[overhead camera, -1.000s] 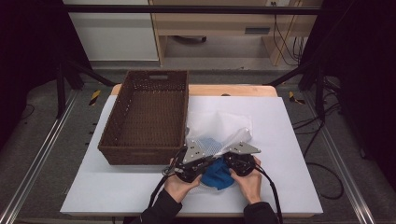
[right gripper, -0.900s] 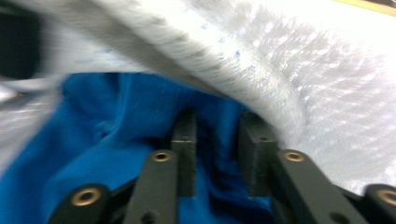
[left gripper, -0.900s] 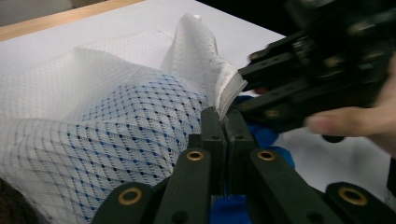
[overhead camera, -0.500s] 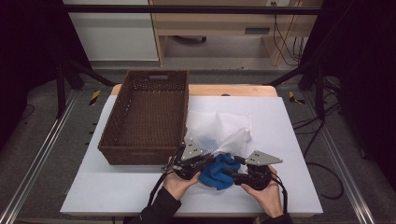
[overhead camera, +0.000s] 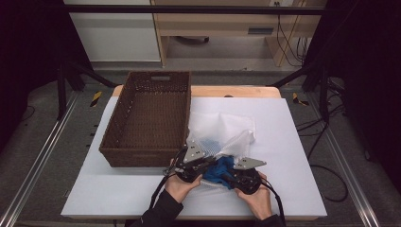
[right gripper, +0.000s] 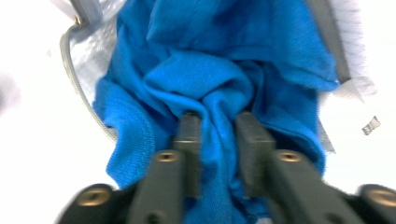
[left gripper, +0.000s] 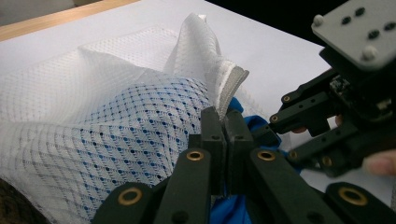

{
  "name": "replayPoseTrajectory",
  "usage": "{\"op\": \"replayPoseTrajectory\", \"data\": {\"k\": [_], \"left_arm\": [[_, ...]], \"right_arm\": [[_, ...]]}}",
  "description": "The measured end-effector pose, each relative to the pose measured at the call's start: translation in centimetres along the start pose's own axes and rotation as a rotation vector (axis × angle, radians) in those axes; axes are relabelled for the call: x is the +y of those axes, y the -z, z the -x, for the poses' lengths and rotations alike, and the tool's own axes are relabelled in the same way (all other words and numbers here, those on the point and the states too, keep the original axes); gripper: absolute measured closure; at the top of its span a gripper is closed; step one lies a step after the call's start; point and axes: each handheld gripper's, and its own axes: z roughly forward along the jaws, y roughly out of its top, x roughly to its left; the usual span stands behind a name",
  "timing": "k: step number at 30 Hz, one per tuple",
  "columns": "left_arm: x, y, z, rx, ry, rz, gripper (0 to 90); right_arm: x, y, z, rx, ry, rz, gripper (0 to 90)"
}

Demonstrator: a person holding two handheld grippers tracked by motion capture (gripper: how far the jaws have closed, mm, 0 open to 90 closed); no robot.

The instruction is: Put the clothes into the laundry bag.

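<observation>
A white mesh laundry bag (overhead camera: 222,135) is spread on the white-covered bench (overhead camera: 293,156), just beside a dark brown woven basket (overhead camera: 151,118). The bag's hemmed mouth edge is clamped by the left tool (left gripper: 223,122), whose jaws are pressed tight together on the thin fabric; the opening is evidently being held up and steady so that something can be pushed through it. A crumpled bright blue cloth garment (right gripper: 219,88) is lying at that mouth, partly inside, its colour being seen through the netting in the left gripper view. The right tool (right gripper: 217,122) is set into the blue cloth, and its jaws have just been closing; a fold of the cloth is pinched between them at a narrow gap. The grip looks taken on a bunched ridge, likely so the garment can be fed further into the bag. The basket is left empty alongside, probably awaiting the filled bag.
</observation>
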Motion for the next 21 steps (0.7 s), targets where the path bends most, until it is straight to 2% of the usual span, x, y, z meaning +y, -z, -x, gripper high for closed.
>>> {"op": "replayPoseTrajectory", "data": {"k": [2,4,6,8,12,14,16,17,19,21], "left_arm": [[0.1,0.0,0.0,-0.001,0.000,0.003,89.0],[0.1,0.0,0.0,0.000,-0.002,0.005,89.0],[0.3,0.0,0.0,0.001,-0.001,0.008,89.0],[0.4,0.1,0.1,0.001,0.003,0.014,89.0],[0.7,0.2,0.4,-0.014,-0.009,0.013,89.0],[0.7,0.3,0.7,-0.024,-0.015,0.011,89.1],[0.7,0.6,0.9,-0.033,-0.018,0.020,89.1],[0.6,0.6,1.0,-0.032,-0.019,0.021,89.1],[0.5,0.7,0.8,-0.030,-0.015,0.021,89.0],[0.2,0.6,0.5,-0.028,-0.006,0.014,89.0]], "right_arm": [[0.3,0.2,0.0,-0.007,0.006,0.008,79.7],[0.8,0.8,-0.3,-0.006,0.027,0.063,80.1],[1.6,1.3,-0.6,-0.002,0.032,0.130,80.1],[2.4,1.3,-0.7,-0.011,0.030,0.175,79.8],[3.4,-0.2,-0.4,-0.022,-0.002,0.171,79.0],[3.6,-1.0,-0.1,-0.044,-0.021,0.170,78.6],[3.5,-1.8,0.5,-0.090,-0.056,0.172,78.4],[3.5,-2.3,0.8,-0.131,-0.056,0.166,78.3],[3.3,-3.0,1.0,-0.172,-0.059,0.144,77.5],[3.3,-3.5,1.2,-0.184,-0.053,0.132,75.7]]}}
